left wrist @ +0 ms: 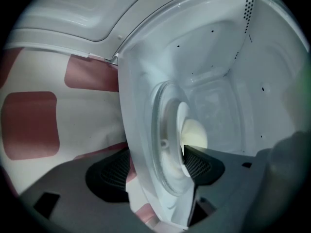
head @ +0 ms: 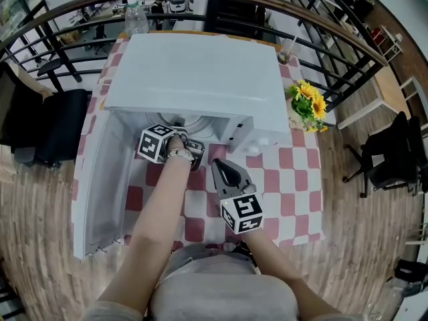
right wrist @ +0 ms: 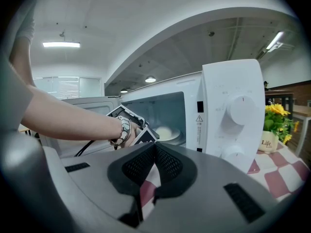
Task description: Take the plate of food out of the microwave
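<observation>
The white microwave [head: 200, 72] stands on the red-and-white checked table with its door [head: 107, 179] swung open to the left. Inside, a white plate [left wrist: 183, 118] with pale food [left wrist: 197, 135] sits on the glass turntable [left wrist: 163, 144]; the right gripper view shows the same plate [right wrist: 167, 132]. My left gripper [left wrist: 155, 171] is open at the cavity mouth. One pad [left wrist: 201, 164] is by the plate's near edge, the other pad [left wrist: 109, 174] outside the front sill. My right gripper [head: 217, 164] hangs shut and empty over the cloth in front of the control panel [right wrist: 233, 110].
A pot of sunflowers [head: 309, 105] stands just right of the microwave. A water bottle [head: 136, 17] is behind it at the table's far edge. A dark railing curves round the table, and a black chair [head: 53, 126] is at the left.
</observation>
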Demonstrator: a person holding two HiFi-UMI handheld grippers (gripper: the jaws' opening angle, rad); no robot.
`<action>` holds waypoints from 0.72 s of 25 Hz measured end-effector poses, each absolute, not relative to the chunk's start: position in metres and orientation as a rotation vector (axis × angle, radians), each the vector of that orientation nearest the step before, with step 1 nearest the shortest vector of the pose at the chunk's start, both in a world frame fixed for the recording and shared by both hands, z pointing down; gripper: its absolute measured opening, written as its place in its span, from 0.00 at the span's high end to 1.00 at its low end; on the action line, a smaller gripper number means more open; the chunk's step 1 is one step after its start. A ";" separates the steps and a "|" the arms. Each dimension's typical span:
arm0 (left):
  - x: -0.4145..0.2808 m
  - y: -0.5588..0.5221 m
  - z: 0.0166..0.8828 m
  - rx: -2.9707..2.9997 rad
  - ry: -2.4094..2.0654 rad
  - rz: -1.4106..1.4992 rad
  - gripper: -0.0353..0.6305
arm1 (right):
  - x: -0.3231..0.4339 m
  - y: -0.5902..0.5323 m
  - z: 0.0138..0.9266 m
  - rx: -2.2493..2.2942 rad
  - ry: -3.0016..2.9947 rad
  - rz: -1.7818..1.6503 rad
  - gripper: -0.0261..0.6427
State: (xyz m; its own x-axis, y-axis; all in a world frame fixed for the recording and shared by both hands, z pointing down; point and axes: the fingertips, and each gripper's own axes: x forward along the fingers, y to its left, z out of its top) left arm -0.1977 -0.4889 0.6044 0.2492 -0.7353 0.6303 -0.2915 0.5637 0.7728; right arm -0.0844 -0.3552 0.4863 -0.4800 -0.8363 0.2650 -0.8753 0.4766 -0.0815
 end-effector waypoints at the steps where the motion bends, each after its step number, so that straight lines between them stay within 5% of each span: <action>1: -0.198 -0.488 0.605 0.984 -1.333 -0.383 0.44 | -0.085 -0.354 0.486 1.484 -2.533 0.303 0.93; 18: -0.198 -0.472 0.599 1.002 -1.255 -0.461 0.56 | -0.093 -0.343 0.479 1.468 -2.542 0.264 0.93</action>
State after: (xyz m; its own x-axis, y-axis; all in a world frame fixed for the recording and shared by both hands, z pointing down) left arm -0.1985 -0.4718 0.5988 0.2958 -0.7700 0.5654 -0.2213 0.5206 0.8247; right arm -0.0925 -0.3429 0.4789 -0.4897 -0.8337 0.2552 -0.8684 0.4926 -0.0569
